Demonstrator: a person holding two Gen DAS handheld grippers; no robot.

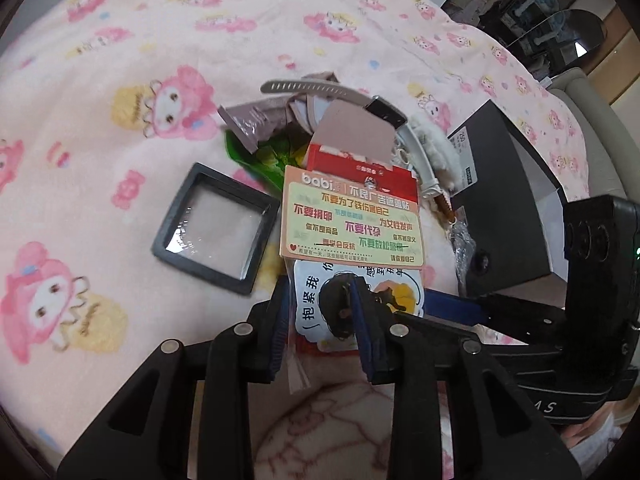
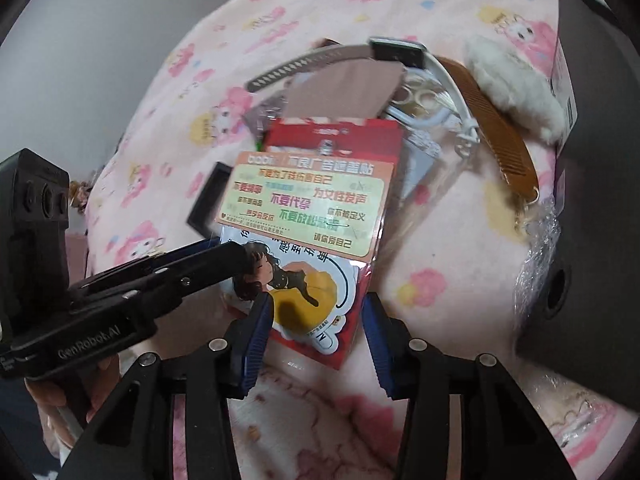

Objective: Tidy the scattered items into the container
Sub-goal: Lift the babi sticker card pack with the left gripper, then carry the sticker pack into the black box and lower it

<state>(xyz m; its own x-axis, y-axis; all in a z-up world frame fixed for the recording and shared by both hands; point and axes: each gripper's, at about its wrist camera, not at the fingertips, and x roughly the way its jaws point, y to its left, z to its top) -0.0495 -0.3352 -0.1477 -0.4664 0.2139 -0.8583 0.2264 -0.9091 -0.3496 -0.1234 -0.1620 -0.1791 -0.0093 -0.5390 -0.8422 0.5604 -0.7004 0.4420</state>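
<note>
Both claws meet at one sticker pack (image 1: 352, 216) lying on a pink cartoon-print blanket (image 1: 120, 80). Left claw (image 1: 320, 320) is clenched on the pack's near edge, its blue pads (image 1: 364, 328) pressing the plastic sleeve. Right claw (image 2: 316, 336) straddles the same end, its blue pads (image 2: 256, 332) spread and clear of the pack on either side. Just beyond the pack sits a pile: a watch (image 1: 384, 110), a brown comb (image 2: 500, 120), a fluffy white piece (image 2: 516, 84). Beside the pack, on the left claw's side, lies an empty black square frame (image 1: 216, 228). On its other side stands a dark box (image 1: 508, 200).
</note>
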